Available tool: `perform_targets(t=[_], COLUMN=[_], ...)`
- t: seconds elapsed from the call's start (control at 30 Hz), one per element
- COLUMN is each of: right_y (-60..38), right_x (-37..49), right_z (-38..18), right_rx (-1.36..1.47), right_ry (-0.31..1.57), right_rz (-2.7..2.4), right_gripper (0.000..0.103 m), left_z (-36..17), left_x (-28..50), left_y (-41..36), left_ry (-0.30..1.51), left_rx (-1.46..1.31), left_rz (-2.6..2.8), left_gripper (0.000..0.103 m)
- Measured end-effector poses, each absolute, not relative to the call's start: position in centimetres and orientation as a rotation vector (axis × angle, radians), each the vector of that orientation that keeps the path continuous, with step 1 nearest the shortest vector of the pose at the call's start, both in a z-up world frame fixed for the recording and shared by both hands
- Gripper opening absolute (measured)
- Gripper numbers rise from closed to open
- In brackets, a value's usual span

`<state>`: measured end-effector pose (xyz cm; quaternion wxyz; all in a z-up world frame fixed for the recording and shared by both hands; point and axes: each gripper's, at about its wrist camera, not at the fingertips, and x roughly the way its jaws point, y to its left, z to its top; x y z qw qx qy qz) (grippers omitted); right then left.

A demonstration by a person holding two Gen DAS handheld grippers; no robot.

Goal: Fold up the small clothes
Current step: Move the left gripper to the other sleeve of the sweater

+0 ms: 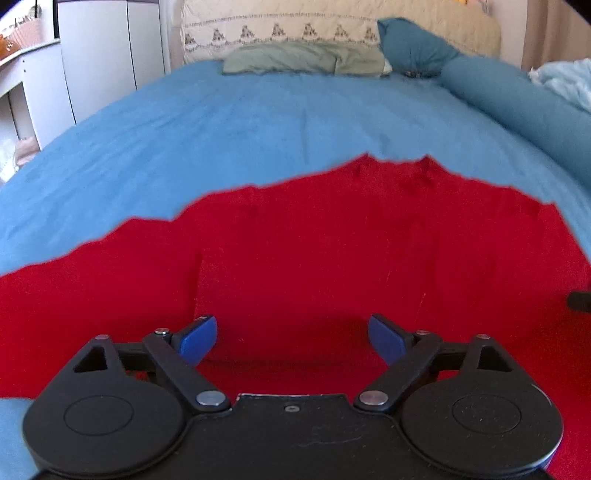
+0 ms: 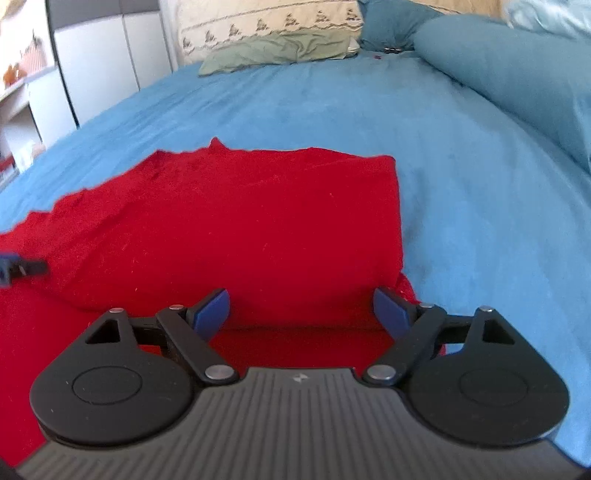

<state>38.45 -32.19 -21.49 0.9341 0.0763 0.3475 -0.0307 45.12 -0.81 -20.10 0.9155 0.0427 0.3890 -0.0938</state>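
Observation:
A red garment (image 1: 314, 243) lies spread on the blue bedsheet (image 1: 221, 122); it also shows in the right wrist view (image 2: 240, 229), with its right side folded to a straight edge. My left gripper (image 1: 291, 338) is open, its blue fingertips just above the garment's near part by a fold crease. My right gripper (image 2: 301, 312) is open over the garment's near right corner, where a raised fold lies between the fingers. The left gripper's tip (image 2: 22, 267) shows at the left edge of the right wrist view.
Pillows (image 1: 306, 59) and a cream headboard cushion (image 1: 295, 29) lie at the far end. A teal bolster (image 1: 517, 103) runs along the bed's right side. White cabinets (image 1: 96, 55) stand on the left. The blue sheet (image 2: 480, 206) stretches right of the garment.

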Motion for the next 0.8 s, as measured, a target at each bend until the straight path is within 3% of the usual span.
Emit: perform_targets(t=[0.2,0.43,0.6,0.8], right_y=[-32.3,-31.0,-28.2,-23.3], right_x=[38.7,36.1,34.6,34.2], right_z=[-21.0,-13.7,-7.9,-4.7], right_rx=[0.139,0.117,0.094,0.088], right_ry=[0.712,0.589,0.547,0.571], right_rz=[-0.066,-0.043,0.003,0.055], right_gripper=[0.102,0.102,0.103,0.103], left_z=[-19.3,-11.6,-5.7,-2.6], left_x=[44.7,40.8,37.3,34.4], left_y=[-0.6,2.7,8.1,16.6], left_ry=[0.805,0.703,0.644,0.6], left_rx=[0.056,-0.007,-0.076,-0.179], left_rz=[-0.191,-0.182,-0.143,-0.041], left_gripper=[0.096,0.096,0.103,0.103])
